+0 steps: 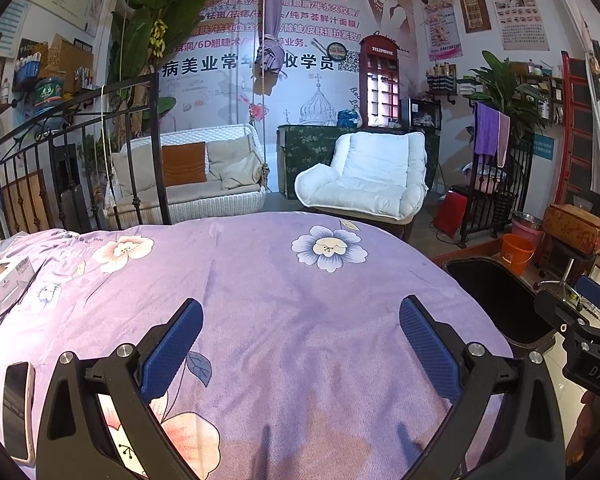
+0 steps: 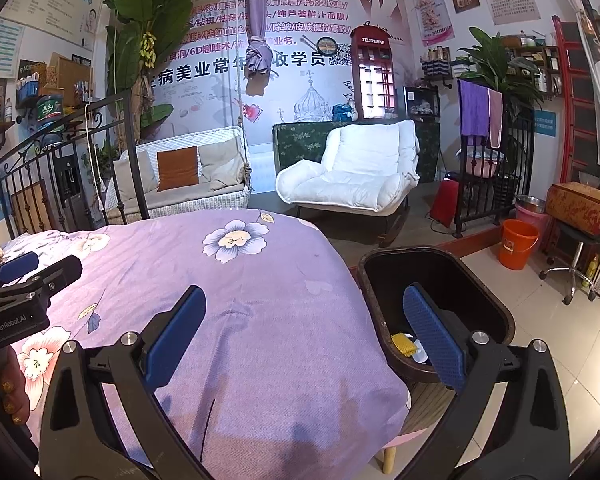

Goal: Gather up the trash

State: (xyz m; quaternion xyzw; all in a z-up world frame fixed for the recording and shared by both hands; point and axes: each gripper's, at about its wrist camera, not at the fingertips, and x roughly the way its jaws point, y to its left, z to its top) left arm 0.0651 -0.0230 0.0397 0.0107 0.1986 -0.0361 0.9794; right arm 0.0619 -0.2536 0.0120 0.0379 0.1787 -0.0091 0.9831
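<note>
Bin (image 2: 496, 300) contents half behind blue fingers (image 2: 434, 332)

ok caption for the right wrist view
Open right claw hangs between the purple floral cloth and the black bin.

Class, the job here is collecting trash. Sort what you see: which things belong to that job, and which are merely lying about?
Job: black bin; yellow scrap inside it; left gripper and right gripper, both open and empty.

Lying about: phone, white box, orange bucket, white armchair.
</note>
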